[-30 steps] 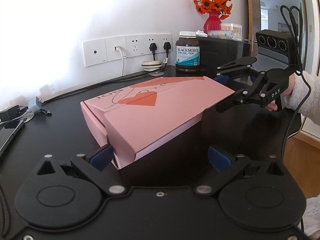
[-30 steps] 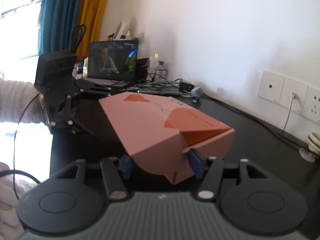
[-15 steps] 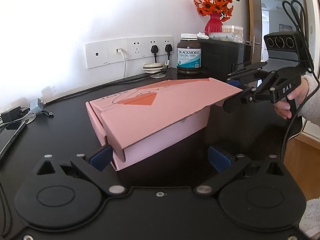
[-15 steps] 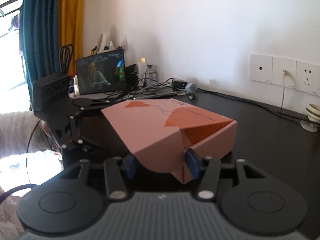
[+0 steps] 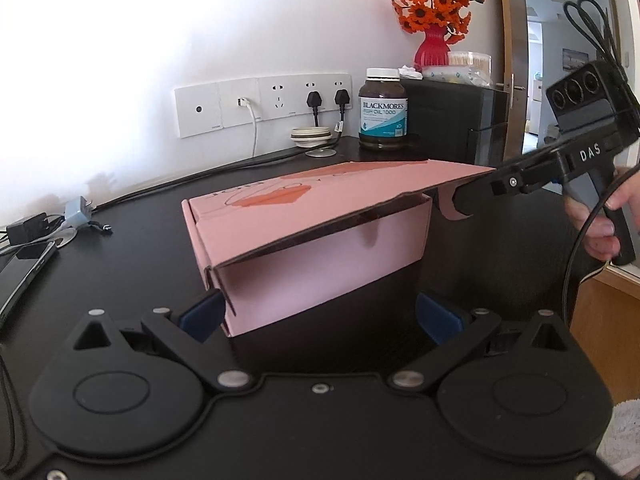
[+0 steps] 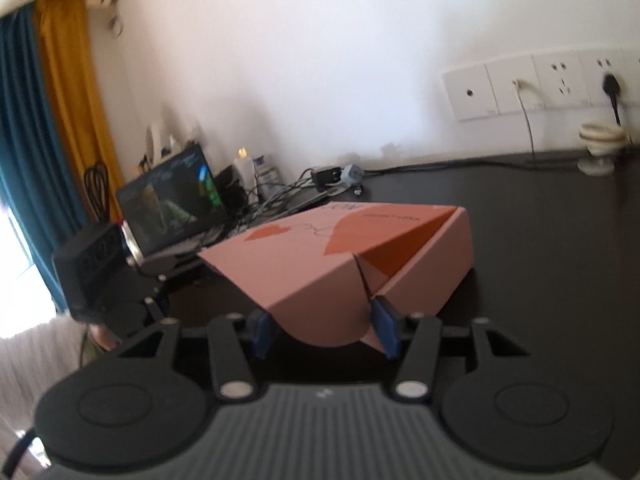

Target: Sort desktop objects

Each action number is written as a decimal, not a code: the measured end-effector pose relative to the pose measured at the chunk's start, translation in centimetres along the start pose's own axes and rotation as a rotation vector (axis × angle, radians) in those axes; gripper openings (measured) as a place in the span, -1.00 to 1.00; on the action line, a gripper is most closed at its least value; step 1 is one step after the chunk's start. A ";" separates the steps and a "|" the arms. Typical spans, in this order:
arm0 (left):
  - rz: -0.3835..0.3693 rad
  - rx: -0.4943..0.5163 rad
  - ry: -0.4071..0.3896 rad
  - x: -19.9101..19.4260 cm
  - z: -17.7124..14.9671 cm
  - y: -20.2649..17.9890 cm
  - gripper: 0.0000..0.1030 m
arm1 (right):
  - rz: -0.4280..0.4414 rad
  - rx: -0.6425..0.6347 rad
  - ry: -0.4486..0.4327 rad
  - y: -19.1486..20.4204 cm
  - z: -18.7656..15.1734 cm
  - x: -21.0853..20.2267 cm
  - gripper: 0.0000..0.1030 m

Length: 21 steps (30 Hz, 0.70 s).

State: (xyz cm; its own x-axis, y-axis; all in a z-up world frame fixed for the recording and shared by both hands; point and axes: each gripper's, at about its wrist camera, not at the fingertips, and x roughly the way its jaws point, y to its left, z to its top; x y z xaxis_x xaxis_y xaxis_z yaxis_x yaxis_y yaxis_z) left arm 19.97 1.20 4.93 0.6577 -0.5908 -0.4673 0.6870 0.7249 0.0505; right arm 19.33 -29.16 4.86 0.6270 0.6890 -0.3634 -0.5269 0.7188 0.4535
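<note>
A pink cardboard box (image 5: 320, 256) with orange hearts on its lid lies on the black desk (image 5: 120, 264). Its lid (image 5: 340, 196) is raised at the right end, leaving a dark gap over the front wall. My right gripper (image 5: 464, 200) comes in from the right and is shut on the lid's side flap. In the right wrist view that flap (image 6: 320, 308) sits between the blue pads of the right gripper (image 6: 324, 330). My left gripper (image 5: 320, 316) stands open and wide at the box's near corner, its left pad (image 5: 200, 314) beside that corner.
Behind the box stand a fish oil bottle (image 5: 383, 114), a black cabinet (image 5: 452, 120) and a red vase of orange flowers (image 5: 434, 40). Cables run from wall sockets (image 5: 264, 106). A phone (image 5: 24, 276) and chargers (image 5: 76, 212) lie left. A laptop (image 6: 172, 200) stands further along.
The box, tilted up a second ago, has come down flat on the desk. The right gripper has rolled, and the lid has lifted at its end.
</note>
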 end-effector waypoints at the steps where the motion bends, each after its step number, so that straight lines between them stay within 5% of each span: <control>1: 0.000 -0.003 0.000 0.0 0.0 0.0 0.99 | -0.003 0.006 -0.010 0.0 -0.2 0.0 -0.02; 8: 0.009 0.001 0.020 0.3 0.0 -0.1 0.99 | -0.088 -0.060 -0.057 1.7 -1.4 0.2 -0.02; 21: 0.021 -0.010 0.024 0.3 0.0 0.1 0.99 | -0.138 0.030 -0.183 2.0 -3.5 0.3 -0.02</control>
State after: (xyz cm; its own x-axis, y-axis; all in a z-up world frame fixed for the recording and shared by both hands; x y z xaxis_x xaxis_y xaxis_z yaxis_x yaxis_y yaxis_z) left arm 20.25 1.07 4.77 0.6643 -0.5668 -0.4873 0.6700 0.7406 0.0519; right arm 16.43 -27.13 2.78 0.7872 0.5540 -0.2711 -0.4133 0.8001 0.4348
